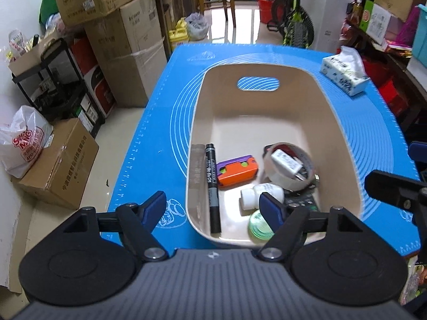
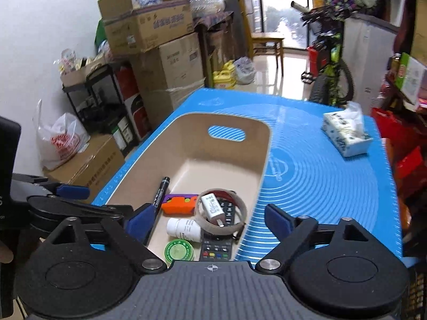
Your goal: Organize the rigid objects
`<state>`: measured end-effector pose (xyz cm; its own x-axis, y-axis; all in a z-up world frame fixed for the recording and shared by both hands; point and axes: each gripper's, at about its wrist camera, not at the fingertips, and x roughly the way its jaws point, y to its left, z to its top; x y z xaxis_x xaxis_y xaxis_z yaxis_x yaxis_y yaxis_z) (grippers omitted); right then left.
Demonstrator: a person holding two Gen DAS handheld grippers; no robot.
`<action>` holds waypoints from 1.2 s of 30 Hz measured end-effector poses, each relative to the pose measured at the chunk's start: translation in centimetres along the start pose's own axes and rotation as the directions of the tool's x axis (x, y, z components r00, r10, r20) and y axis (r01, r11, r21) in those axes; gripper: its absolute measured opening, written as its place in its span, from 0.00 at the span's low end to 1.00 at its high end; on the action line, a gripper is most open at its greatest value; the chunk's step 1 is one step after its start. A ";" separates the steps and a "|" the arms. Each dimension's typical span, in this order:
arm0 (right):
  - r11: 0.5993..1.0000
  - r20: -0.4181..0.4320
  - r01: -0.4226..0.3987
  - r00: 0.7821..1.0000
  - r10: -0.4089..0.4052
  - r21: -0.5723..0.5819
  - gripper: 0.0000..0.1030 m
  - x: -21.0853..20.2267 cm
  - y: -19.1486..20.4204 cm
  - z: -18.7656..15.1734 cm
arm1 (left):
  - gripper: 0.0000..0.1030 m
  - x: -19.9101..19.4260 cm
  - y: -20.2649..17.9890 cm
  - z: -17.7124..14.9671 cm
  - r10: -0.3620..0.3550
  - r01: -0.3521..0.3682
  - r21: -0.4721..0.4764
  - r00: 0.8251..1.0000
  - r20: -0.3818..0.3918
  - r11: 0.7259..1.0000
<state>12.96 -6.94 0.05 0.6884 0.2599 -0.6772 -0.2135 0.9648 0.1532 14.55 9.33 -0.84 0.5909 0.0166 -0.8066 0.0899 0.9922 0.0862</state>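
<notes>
Both grippers, left gripper (image 1: 217, 208) and right gripper (image 2: 210, 220), gape wide and empty over the beige bin (image 1: 344, 133). At its 6 o'clock end lie light, stiff items; the slick marker (image 1: 212, 186) wants a mid-barrel pinch.

Seen from above and behind: left gripper (image 1: 214, 206), jaws spread wide, nothing between them, hanging over the near end of a beige bin (image 1: 339, 122). Left fingertip (image 1: 154, 202) outside the bin over a blue mat (image 1: 149, 138); right fingertip (image 1: 271, 209) inside the rim. In the bin's near half: black marker (image 1: 212, 186) lying lengthwise beside the left wall, orange-and-purple block (image 1: 236, 170) just right of it, tape roll (image 1: 289, 165) with a white charger (image 1: 287, 161) resting inside, white bottle (image 1: 260, 193) on its side, green round tin (image 1: 257, 224), dark remote (image 1: 303, 200) partly hidden. Far half bare. Tissue pack (image 1: 344, 70) at the surface's far right corner. Part of the right gripper (image 1: 395, 189) at the right edge.
</notes>
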 end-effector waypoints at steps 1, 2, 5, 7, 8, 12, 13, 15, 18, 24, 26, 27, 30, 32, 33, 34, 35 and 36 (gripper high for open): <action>1.000 0.008 0.005 1.000 -0.005 0.005 0.88 -0.8 -0.1 -0.2 | 0.75 -0.6 -0.2 -0.2 -0.003 0.003 0.004 1.000 0.005 1.000; 1.000 0.013 0.009 1.000 -0.009 0.009 0.88 -1.6 -0.3 -0.5 | 0.75 -1.1 -0.4 -0.4 -0.005 0.005 0.006 1.000 0.010 1.000; 1.000 0.025 0.022 0.999 -0.022 0.016 0.88 -3.6 -0.3 -1.3 | 0.75 -2.7 -0.9 -1.1 -0.010 0.009 0.010 1.000 0.025 1.000; 0.999 0.033 0.027 0.999 -0.028 0.022 0.88 -5.0 -0.4 -1.9 | 0.75 -3.6 -1.4 -1.6 -0.011 0.010 0.013 0.999 0.032 1.000; 0.999 0.035 0.027 0.999 -0.028 0.027 0.88 -5.6 -0.5 -2.3 | 0.75 -4.0 -1.6 -1.9 -0.010 0.010 0.012 0.999 0.035 1.000; 0.999 0.039 0.025 0.999 -0.027 0.040 0.88 -7.6 -0.7 -3.6 | 0.75 -5.9 -2.4 -3.1 -0.018 0.017 0.016 0.999 0.051 1.000; 0.999 0.043 0.026 0.999 -0.028 0.046 0.89 -8.1 -0.8 -4.0 | 0.75 -6.4 -2.6 -3.4 -0.017 0.016 0.017 0.998 0.055 1.000; 0.998 0.050 0.031 0.998 -0.034 0.059 0.89 -9.0 -1.1 -4.7 | 0.75 -7.2 -2.9 -3.9 -0.014 0.014 0.013 0.998 0.063 1.000; 0.997 0.058 0.035 0.998 -0.039 0.074 0.89 -10.3 -1.5 -5.6 | 0.75 -8.5 -3.4 -4.6 -0.007 0.006 0.006 0.997 0.079 1.000; 0.995 0.072 0.042 0.996 -0.049 0.094 0.89 -12.2 -2.3 -7.7 | 0.75 -10.2 -4.5 -6.1 -0.004 0.004 0.008 0.996 0.087 1.000; 0.994 0.077 0.044 0.996 -0.051 0.098 0.89 -12.8 -2.5 -8.3 | 0.75 -10.7 -4.8 -6.6 -0.007 0.007 0.001 0.996 0.088 1.000; 0.994 0.080 0.047 0.995 -0.054 0.098 0.89 -13.0 -2.5 -8.4 | 0.75 -10.9 -4.9 -6.9 -0.009 0.009 -0.001 0.996 0.090 1.000; 0.994 0.088 0.051 0.994 -0.059 0.098 0.89 -13.8 -2.5 -9.4 | 0.75 -11.3 -5.4 -7.6 -0.006 0.006 0.000 0.996 0.094 1.000; 0.993 0.087 0.052 0.994 -0.061 0.107 0.89 -14.2 -2.6 -10.1 | 0.75 -11.5 -5.7 -8.0 -0.005 0.005 -0.004 0.995 0.096 1.000; 0.992 0.086 0.053 0.994 -0.063 0.111 0.89 -14.4 -2.7 -10.5 | 0.75 -11.6 -5.8 -8.2 -0.005 0.005 -0.005 0.995 0.096 1.000; 0.992 0.085 0.058 0.994 -0.068 0.115 0.89 -14.6 -2.8 -10.8 | 0.75 -11.7 -6.0 -8.4 -0.003 0.004 -0.004 0.995 0.095 1.000; 0.991 0.088 0.062 0.994 -0.073 0.121 0.89 -14.8 -3.0 -11.1 | 0.75 -11.7 -6.2 -8.6 -0.002 0.002 -0.001 0.996 0.094 1.000; 0.990 0.089 0.061 0.993 -0.073 0.128 0.89 -15.0 -3.1 -11.3 | 0.75 -11.8 -6.3 -8.8 -0.001 0.001 0.002 0.996 0.094 1.000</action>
<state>-4.52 -14.24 1.61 0.7614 0.1912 -0.6195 -0.0807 0.9760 0.2021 -0.02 3.94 2.98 0.6634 0.0040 -0.7482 0.0916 0.9920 0.0865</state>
